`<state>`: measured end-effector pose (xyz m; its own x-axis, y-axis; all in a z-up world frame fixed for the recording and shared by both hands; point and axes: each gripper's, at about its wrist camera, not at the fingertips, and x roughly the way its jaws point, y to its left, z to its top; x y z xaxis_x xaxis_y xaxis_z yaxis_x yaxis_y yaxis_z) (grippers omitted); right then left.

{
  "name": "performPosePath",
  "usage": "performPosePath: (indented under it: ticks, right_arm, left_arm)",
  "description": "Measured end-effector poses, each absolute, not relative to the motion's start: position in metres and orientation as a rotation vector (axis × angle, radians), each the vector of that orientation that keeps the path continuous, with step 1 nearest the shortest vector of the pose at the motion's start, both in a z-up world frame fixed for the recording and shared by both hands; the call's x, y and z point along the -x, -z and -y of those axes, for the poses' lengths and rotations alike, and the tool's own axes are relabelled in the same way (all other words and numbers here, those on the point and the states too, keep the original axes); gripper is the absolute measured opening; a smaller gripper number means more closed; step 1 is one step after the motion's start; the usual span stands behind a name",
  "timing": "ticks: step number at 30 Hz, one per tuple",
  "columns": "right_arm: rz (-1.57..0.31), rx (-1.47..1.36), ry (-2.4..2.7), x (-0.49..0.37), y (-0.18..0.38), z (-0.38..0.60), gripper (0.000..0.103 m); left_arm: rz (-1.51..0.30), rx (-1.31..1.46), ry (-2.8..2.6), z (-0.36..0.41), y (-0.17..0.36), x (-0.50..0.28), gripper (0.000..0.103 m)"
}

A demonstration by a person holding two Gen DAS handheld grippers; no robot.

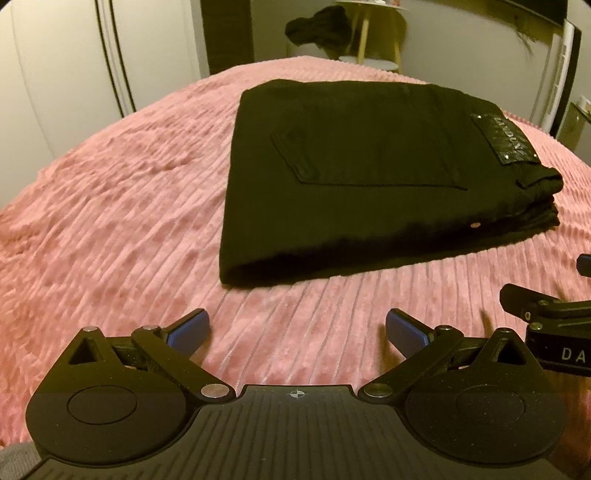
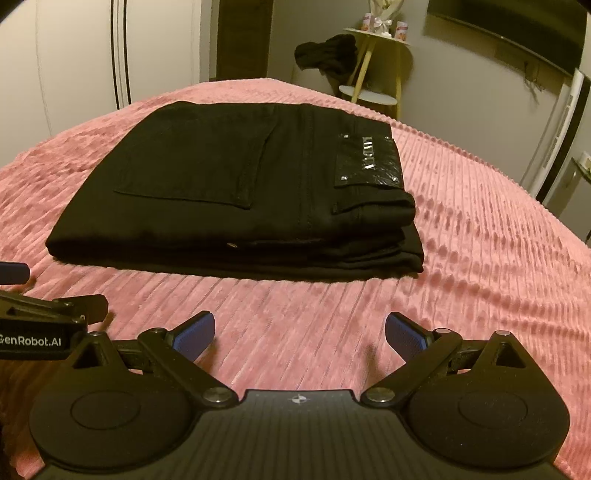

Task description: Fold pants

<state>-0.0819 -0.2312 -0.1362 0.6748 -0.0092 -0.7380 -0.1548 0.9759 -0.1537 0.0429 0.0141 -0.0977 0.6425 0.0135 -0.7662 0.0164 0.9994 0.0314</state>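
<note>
Black pants (image 1: 362, 177) lie folded into a compact stack on the pink ribbed bedspread (image 1: 110, 221), back pocket and shiny waistband label up. They also show in the right wrist view (image 2: 236, 192). My left gripper (image 1: 297, 332) is open and empty, hovering over the bedspread in front of the pants. My right gripper (image 2: 300, 334) is open and empty, also in front of the pants. Each gripper shows at the edge of the other's view: the right gripper in the left wrist view (image 1: 546, 317), the left gripper in the right wrist view (image 2: 51, 314).
Beyond the bed stands a small round side table with yellow legs (image 2: 373, 62) with a dark garment (image 2: 328, 55) draped beside it. White wardrobe doors (image 2: 74, 55) are at the left. A dark screen (image 2: 517, 29) hangs on the right wall.
</note>
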Motion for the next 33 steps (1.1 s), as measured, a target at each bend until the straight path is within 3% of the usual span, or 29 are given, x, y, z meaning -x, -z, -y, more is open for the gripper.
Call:
performPosePath:
  ticks: [33]
  right_arm:
    - [-0.826,0.191,-0.066,0.0802,0.1345,0.2369,0.099]
  left_arm:
    - [-0.873,-0.022,0.02,-0.0129,0.0979,-0.0429,0.103]
